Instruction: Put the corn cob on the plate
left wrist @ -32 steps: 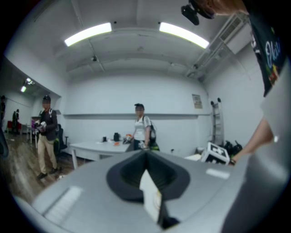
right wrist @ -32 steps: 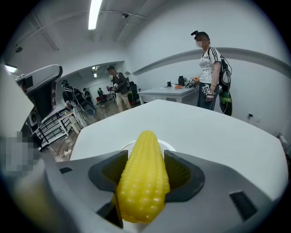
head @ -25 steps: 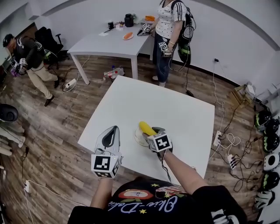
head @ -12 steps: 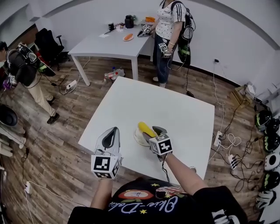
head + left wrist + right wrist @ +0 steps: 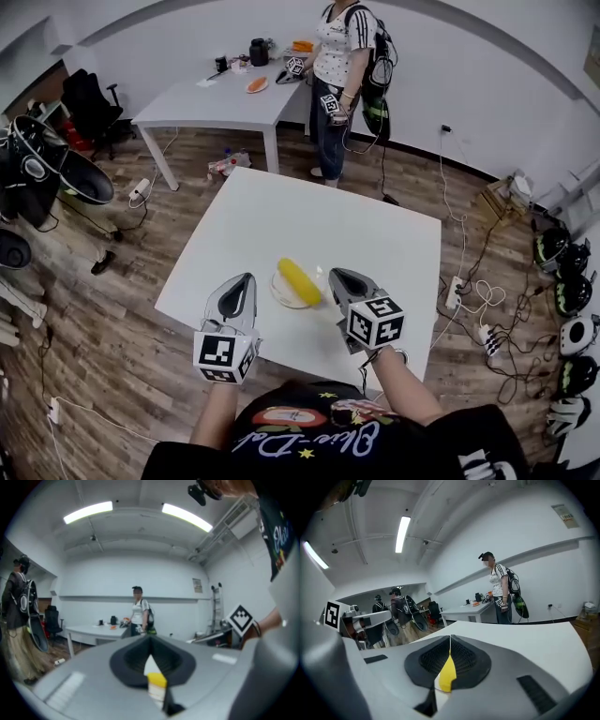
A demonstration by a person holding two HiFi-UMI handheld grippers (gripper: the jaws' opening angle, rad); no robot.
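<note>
A yellow corn cob (image 5: 298,279) lies on a small white plate (image 5: 279,294) near the front of the white table (image 5: 375,239). My right gripper (image 5: 343,279) hangs just right of the plate, lifted off the corn. Its jaws are closing fully together with nothing between them. My left gripper (image 5: 238,289) hovers level to the left of the plate, shut and empty. In the left gripper view the corn (image 5: 156,680) shows through the slit below the meeting jaws. The right gripper view shows the corn (image 5: 447,674) the same way.
A second white table (image 5: 202,101) with small items stands at the back, and a person (image 5: 339,56) stands beside it. Another person (image 5: 37,173) is at the far left. Cables and a power strip (image 5: 483,314) lie on the wood floor at the right, by several helmets (image 5: 562,281).
My right gripper has let go of the corn, risen and drawn back to the right, and its jaws have shut. The corn stays on the plate. The person at the left has walked on.
</note>
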